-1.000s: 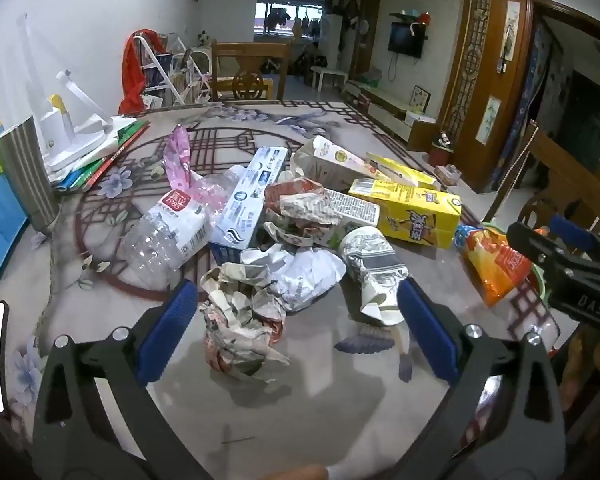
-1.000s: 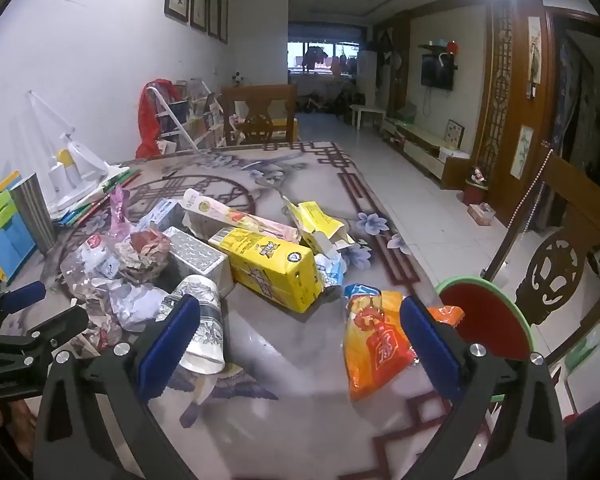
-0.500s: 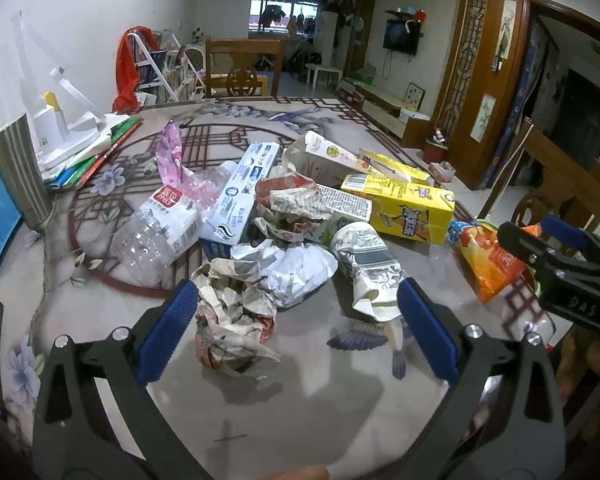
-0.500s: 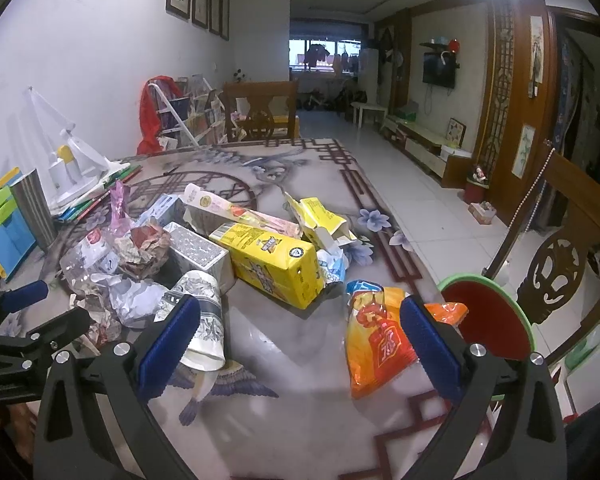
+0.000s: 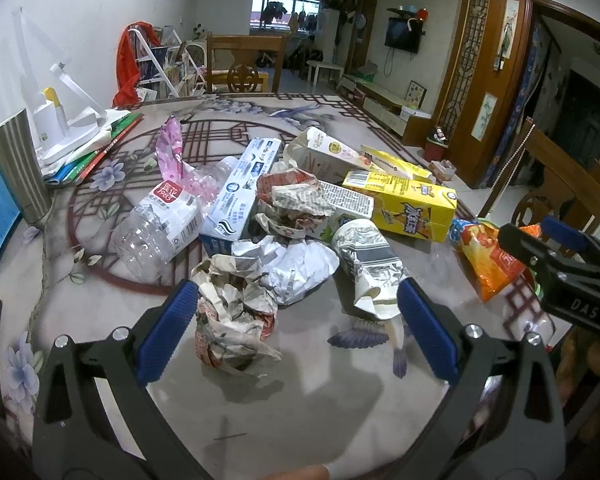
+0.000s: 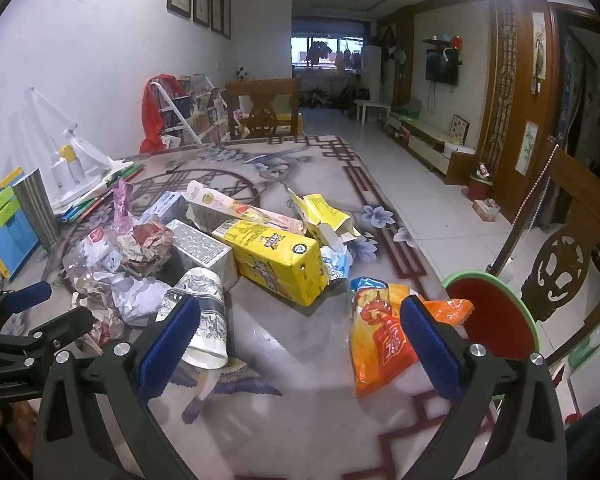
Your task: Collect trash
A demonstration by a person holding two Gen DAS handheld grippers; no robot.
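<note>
- Left wrist view: the left gripper (image 5: 298, 328) hovers low over a patterned table (image 5: 320, 400), its blue-padded fingers (image 5: 166, 336) spread wide and holding nothing
- Between and just beyond the fingers lies a crumpled newspaper ball (image 5: 234, 320), touching a wad of white paper (image 5: 300, 266); a flattened paper cup (image 5: 370, 268) lies just to the right
- Behind these, the pile runs on: a crushed clear plastic bottle (image 5: 158, 228), a toothpaste box (image 5: 240, 192), a yellow drink carton (image 5: 404, 204) and an orange snack bag (image 5: 484, 256) near the table's right edge
- The right gripper (image 5: 556, 252) enters from the right of this view, close to the snack bag
- Right wrist view: the right gripper (image 6: 300, 350) also stands wide open and empty, its fingers (image 6: 428, 352) framing bare tabletop between the paper cup (image 6: 200, 312) and the orange snack bag (image 6: 384, 336)
- A red bin with a green rim (image 6: 496, 316) sits just off the table edge beside the bag; it looks the likely place for the trash
- The left gripper (image 6: 24, 320) shows at the left edge of this view, near the crumpled paper; its jaws cannot be judged from here
- Judgement: nothing is gathered yet and the step in hand appears to be the approach to a first pick; the next move calls for lowering one gripper around a single item, most plausibly the newspaper ball or the snack bag, and closing without dragging its neighbours
</note>
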